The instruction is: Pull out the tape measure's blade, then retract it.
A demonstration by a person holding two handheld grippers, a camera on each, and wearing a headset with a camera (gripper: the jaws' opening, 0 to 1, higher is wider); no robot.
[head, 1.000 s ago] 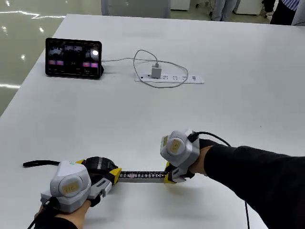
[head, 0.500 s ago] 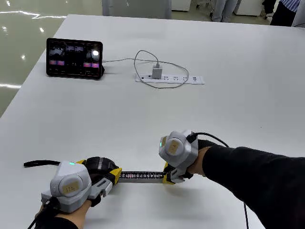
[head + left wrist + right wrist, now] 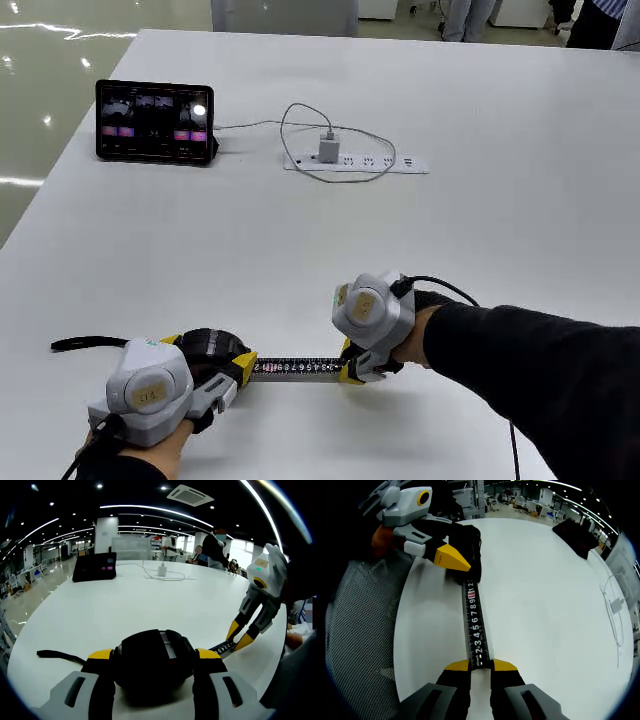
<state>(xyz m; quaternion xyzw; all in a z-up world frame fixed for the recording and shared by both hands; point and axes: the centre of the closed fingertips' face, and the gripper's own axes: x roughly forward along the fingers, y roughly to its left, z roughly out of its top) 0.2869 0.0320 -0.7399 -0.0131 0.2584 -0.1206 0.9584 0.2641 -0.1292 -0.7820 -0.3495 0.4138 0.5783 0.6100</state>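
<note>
Head view: on the desk point(image 3: 300, 230), the left gripper point(image 3: 205, 362) clamps the tape measure point(image 3: 208, 348), and the right gripper point(image 3: 348, 372) pinches its drawn-out blade point(image 3: 297, 367). Left gripper view: jaws hug the tape measure. Right gripper view: jaws nip the blade's end.

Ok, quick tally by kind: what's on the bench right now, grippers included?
grippers: 2, the left gripper and the right gripper
tape measure: 1
tablet: 1
power strip: 1
charger with cable: 1
total: 6

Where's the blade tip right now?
Head view, bottom centre: the blade tip is pinched in the right gripper, just right of the case the left gripper holds.
</note>
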